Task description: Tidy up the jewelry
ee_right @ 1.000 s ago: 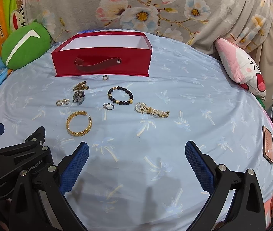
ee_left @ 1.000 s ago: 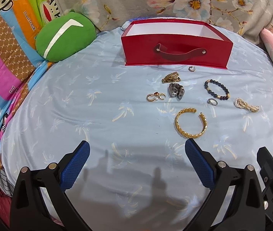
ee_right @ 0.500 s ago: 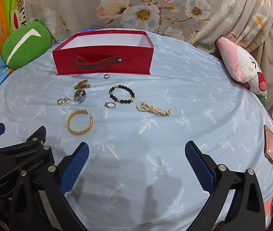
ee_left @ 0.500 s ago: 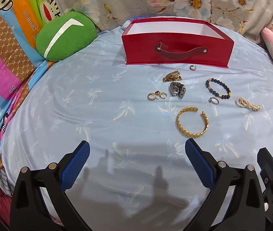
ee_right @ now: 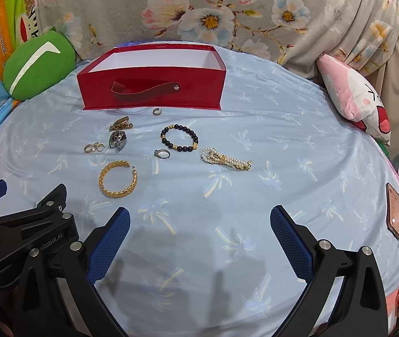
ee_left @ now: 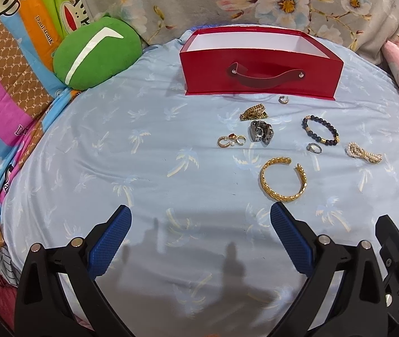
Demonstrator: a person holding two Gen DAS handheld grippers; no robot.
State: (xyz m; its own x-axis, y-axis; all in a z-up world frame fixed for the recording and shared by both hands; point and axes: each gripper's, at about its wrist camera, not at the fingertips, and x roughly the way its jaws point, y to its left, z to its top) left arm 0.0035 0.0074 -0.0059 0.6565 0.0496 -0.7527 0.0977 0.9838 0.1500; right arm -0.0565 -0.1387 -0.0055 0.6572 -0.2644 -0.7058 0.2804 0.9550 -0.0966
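A red open box (ee_left: 258, 84) (ee_right: 151, 92) with a strap handle stands at the back of the blue sheet. In front of it lie a gold open bangle (ee_left: 283, 179) (ee_right: 118, 179), a black bead bracelet (ee_left: 319, 131) (ee_right: 179, 137), a pearl bracelet (ee_left: 364, 153) (ee_right: 226, 160), a silver chain link piece (ee_left: 261, 134) (ee_right: 118, 139), a gold chain piece (ee_left: 254, 112) (ee_right: 120, 124), several small rings (ee_left: 231, 140) (ee_right: 94, 147), a silver ring (ee_left: 313, 148) (ee_right: 162, 153) and a small ring (ee_left: 283, 99) (ee_right: 156, 111) by the box. My left gripper (ee_left: 201, 219) and right gripper (ee_right: 199, 219) are open, empty, short of the jewelry.
A green round cushion (ee_left: 95, 53) (ee_right: 38, 66) lies at the back left. A pink plush pillow (ee_right: 356, 98) lies at the right. A phone (ee_right: 394, 210) lies near the bed's right edge. Floral fabric runs along the back. The left gripper's body (ee_right: 25, 224) shows at lower left.
Both grippers have drifted slightly back and down, so the jewelry and box sit a little higher in the views. Both stay open. No jewelry has moved.
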